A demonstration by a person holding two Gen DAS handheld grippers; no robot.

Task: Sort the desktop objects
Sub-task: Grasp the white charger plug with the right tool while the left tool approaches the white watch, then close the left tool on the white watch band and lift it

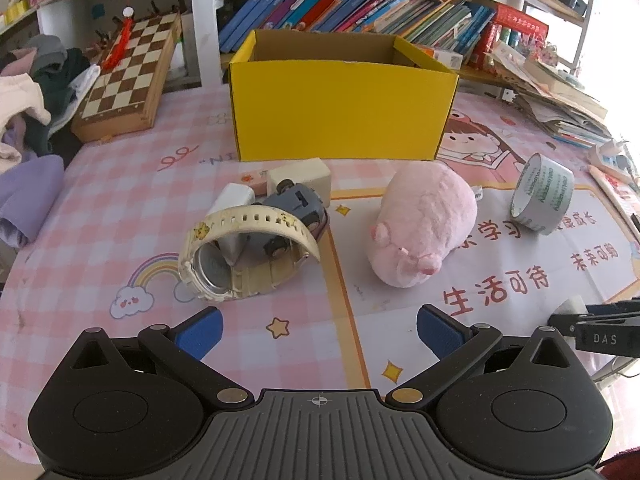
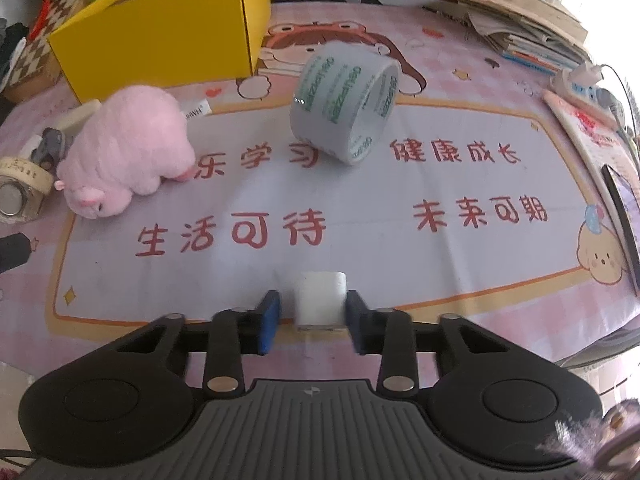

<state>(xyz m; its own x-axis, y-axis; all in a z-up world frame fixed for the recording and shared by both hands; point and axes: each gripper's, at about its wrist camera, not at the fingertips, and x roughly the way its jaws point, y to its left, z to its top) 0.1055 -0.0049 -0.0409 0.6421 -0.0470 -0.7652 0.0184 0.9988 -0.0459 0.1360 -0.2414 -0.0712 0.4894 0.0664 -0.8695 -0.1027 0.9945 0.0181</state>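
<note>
Left hand-held gripper (image 1: 318,330) jaws wide, right hand-held gripper (image 2: 312,318) jaws narrowed, both angled down

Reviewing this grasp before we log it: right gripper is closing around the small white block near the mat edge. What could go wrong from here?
1. The white block sits off-centre in the right gripper: its right pad looks to touch, the left pad shows a gap. It may get pushed sideways or twist.
2. The tape roll stands on edge, so a bump on the way to the yellow box could roll it.
</note>
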